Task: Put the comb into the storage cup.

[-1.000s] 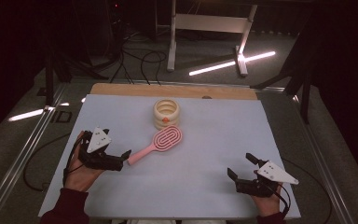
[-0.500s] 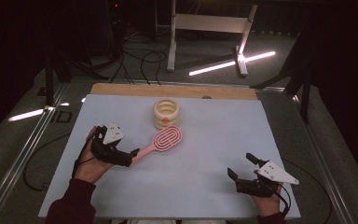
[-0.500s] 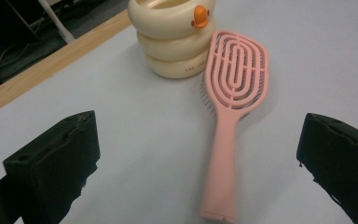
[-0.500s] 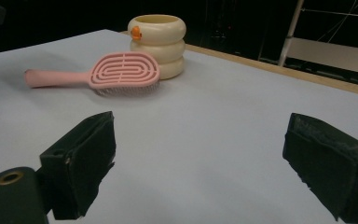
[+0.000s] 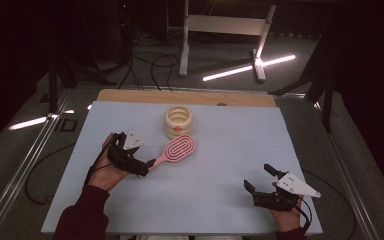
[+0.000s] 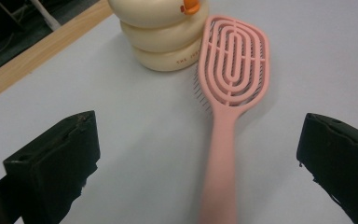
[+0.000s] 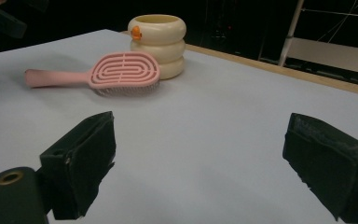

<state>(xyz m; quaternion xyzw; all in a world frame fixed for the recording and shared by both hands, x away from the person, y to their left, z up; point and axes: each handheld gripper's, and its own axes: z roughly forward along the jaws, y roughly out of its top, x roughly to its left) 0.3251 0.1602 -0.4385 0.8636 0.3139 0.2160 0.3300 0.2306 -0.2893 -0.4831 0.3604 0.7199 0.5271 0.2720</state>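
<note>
We saw the left gripper [image 5: 147, 166] low over the pale table [image 5: 230, 150], its jaws spread wide and holding nothing. In the left gripper view the two black jaws stood well apart at either side of the frame, and the handle of the pink hairbrush [image 6: 230, 107] ran up between them — not clamped, with bare table showing on both sides of it. From above, the jaw tips sat right at the end of that handle; we could not tell whether they touched it.

The brush lay flat with its bristles down, the handle pointing toward the left gripper and the oval, slotted head pointing away. The head rested just beside a cream ringed cup [image 6: 161, 37] with a small orange mark near its rim. In the high view the same cup [image 5: 178, 121] stood behind the brush [image 5: 177, 150], toward the far side of the table, close to its wooden edge [image 5: 185, 96].

The right gripper [image 5: 261, 183] sat well apart from all this, near the front right of the table, its jaws likewise wide and empty. Through its own view we looked across bare table to the brush [image 7: 98, 72] and the cup [image 7: 158, 42] beyond — both far from its jaws.
</note>
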